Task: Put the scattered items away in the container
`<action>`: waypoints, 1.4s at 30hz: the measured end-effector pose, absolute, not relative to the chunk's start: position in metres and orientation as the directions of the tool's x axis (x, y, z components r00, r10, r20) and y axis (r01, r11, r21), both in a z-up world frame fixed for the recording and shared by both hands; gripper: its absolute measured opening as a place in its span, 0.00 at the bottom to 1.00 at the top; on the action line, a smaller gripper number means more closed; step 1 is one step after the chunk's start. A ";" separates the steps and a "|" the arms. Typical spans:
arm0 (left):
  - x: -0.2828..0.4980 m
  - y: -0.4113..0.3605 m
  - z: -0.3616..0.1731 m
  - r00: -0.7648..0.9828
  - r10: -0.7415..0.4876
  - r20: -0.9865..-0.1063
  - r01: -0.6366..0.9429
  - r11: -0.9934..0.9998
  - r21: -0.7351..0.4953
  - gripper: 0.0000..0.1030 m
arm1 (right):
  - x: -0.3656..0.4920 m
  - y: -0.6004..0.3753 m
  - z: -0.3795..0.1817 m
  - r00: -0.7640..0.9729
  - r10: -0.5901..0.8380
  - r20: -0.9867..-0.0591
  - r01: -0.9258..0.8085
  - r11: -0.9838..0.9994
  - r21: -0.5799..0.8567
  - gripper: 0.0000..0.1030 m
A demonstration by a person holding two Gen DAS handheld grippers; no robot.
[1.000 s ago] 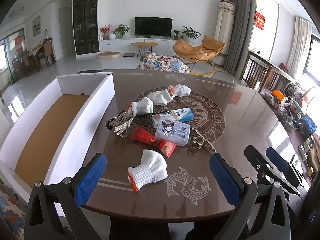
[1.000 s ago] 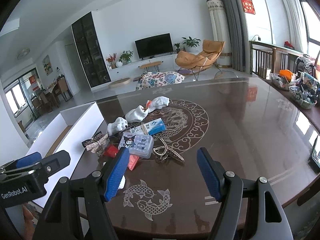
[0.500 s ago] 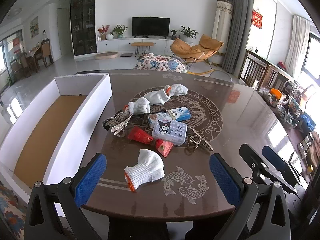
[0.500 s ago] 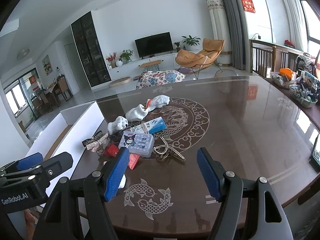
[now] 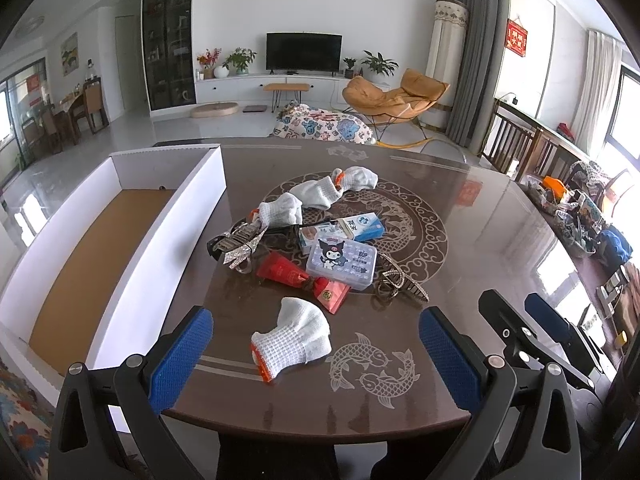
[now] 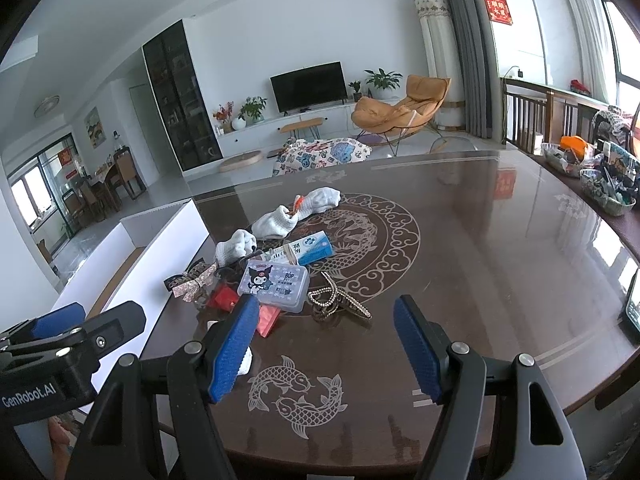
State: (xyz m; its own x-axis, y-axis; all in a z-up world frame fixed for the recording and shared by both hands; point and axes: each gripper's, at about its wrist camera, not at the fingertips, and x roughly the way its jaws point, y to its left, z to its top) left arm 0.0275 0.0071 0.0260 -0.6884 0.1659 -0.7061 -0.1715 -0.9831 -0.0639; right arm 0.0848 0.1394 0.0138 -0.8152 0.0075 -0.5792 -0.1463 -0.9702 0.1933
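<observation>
Tidying not yet begun: both grippers hang spread and empty over the table's near edge.

The left gripper [image 5: 314,354] has its fingers wide apart with a white sock [image 5: 294,338] lying on the table [image 5: 480,240] between them, untouched; the right gripper [image 6: 326,350] is likewise released, holding nothing. The white box [image 5: 132,256] to the left of the left fingers shows only its bare brown floor, so every item is left to move: socks, a cartoon case [image 5: 342,260], red packets [image 5: 282,270], a blue carton [image 5: 366,226], hair clips. The left view shows the box's inside and the near sock whole; in the right view the left finger hides most of that sock, while the beaded clip [image 6: 338,300] lies just beyond the fingers.
</observation>
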 end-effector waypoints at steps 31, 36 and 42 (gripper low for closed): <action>0.026 0.012 0.014 -0.657 0.173 -0.733 -0.180 -0.981 -0.069 1.00 | 0.085 0.142 0.009 -0.801 -0.003 -0.599 -0.152 -0.966 0.209 0.69; 0.025 0.013 0.014 -0.657 0.173 -0.733 -0.182 -0.981 -0.069 1.00 | 0.087 0.143 0.009 -0.800 -0.005 -0.600 -0.152 -0.966 0.211 0.69; 0.024 0.013 0.011 -0.651 0.175 -0.739 -0.183 -0.981 -0.071 1.00 | 0.086 0.143 0.008 -0.797 -0.008 -0.603 -0.151 -0.965 0.213 0.69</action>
